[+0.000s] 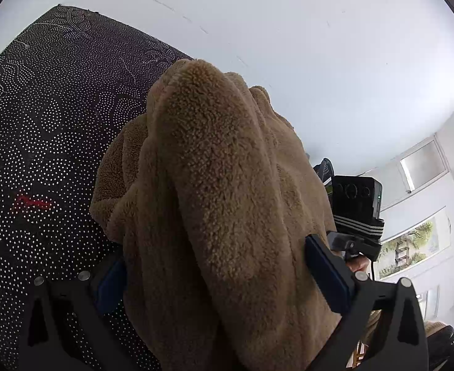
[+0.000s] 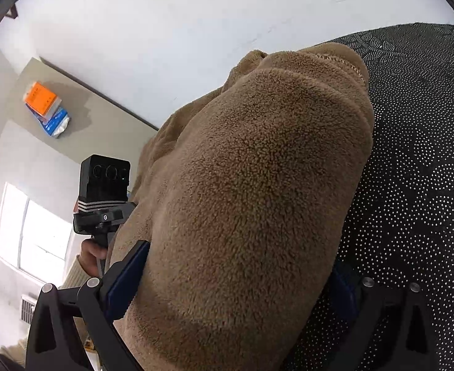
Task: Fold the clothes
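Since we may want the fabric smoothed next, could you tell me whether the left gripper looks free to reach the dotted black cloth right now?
Probably not as things stand: the left gripper is shut on the brown fleece garment, which hangs bunched between it and the dotted black cloth.

Black dotted cloth (image 1: 50,142) underneath; orange box (image 2: 40,98) on blue packet (image 2: 54,122); window (image 2: 32,238).
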### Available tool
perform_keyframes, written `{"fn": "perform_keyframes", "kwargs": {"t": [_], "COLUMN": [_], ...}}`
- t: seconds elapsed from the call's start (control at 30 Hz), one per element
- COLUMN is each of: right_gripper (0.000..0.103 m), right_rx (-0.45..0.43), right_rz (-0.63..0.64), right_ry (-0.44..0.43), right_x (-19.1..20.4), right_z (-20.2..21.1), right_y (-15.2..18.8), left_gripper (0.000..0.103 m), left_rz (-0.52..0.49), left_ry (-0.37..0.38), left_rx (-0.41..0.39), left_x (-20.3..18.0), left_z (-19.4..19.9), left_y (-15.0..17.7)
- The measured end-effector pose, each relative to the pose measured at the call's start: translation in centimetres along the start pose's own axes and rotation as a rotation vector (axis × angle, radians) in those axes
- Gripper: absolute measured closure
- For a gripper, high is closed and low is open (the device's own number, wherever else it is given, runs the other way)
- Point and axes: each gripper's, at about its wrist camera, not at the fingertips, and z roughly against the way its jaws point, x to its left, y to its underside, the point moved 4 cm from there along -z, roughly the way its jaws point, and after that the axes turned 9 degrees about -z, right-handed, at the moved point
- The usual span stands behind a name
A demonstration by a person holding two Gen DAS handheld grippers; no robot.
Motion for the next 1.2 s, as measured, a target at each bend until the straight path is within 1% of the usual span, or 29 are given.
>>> {"fn": "perform_keyframes", "kwargs": {"t": [0.27, 0.6, 0.67, 0.73, 0.77, 0.8, 0.83, 0.9, 0.93, 0.97, 1.0, 1.07, 1.17, 1.2], "right_gripper": [0.001, 0.001, 0.005, 0.015, 0.018, 0.022, 0.025, 0.029, 0.033, 0.035, 0.038, 0.042, 0.046, 0.046], "right_rx": [-0.043, -0.058, -0.069, -0.079, -0.083, -0.089, -0.097, -0.115, -0.125, -0.135, -0.143, -0.164, -0.190, -0.197], "right_rz": [0.023, 0.047, 0.049, 0.043, 0.036, 0.026, 0.020, 0.014, 0.012, 0.012, 0.019, 0.045, 0.051, 0.061], "right_ry": [0.015, 0.031, 0.042, 0.043, 0.041, 0.039, 0.037, 0.038, 0.039, 0.042, 0.050, 0.078, 0.083, 0.085], "right_x": [0.8, 2.0, 2.1, 2.3, 2.2, 1.8, 1.8, 2.0, 2.1, 2.3, 2.6, 3.5, 4.8, 5.3], "right_z": [-0.1, -0.6, -0.7, -0.8, -1.0, -1.7, -1.7, -1.7, -1.7, -1.6, -1.6, -1.5, -0.9, -0.6], "right_y": [1.0, 1.9, 2.1, 2.3, 2.0, 0.8, 0.9, 1.0, 1.1, 1.1, 1.2, 1.3, 1.4, 1.5], "left_gripper": [0.001, 0.001, 0.001, 0.001, 0.001, 0.001, 0.001, 0.006, 0.015, 0.031, 0.037, 0.041, 0.049, 0.049], "left_rz": [-0.011, -0.018, -0.024, -0.038, -0.050, -0.060, -0.069, -0.075, -0.073, -0.061, -0.039, -0.029, -0.045, -0.051], "left_ry": [-0.002, -0.010, -0.019, -0.040, -0.058, -0.077, -0.096, -0.129, -0.139, -0.136, -0.119, -0.119, -0.134, -0.139], "left_rx": [-0.006, -0.003, 0.002, 0.011, 0.018, 0.026, 0.033, 0.040, 0.037, 0.031, 0.022, 0.002, -0.014, -0.019], "left_x": [0.4, 1.3, 1.4, 1.1, 0.7, 0.3, -0.1, -0.4, -0.4, -0.3, -0.1, -0.1, -1.0, -1.4], "left_z": [0.3, 0.6, 0.3, 0.0, -0.4, -0.8, -1.0, -1.1, -1.0, -0.8, -0.7, -0.5, 0.0, 0.2], "left_y": [0.0, 0.2, 0.3, 0.3, 0.2, 0.0, -0.2, -0.4, -0.5, -0.4, -0.3, -0.2, -0.2, -0.2]}}
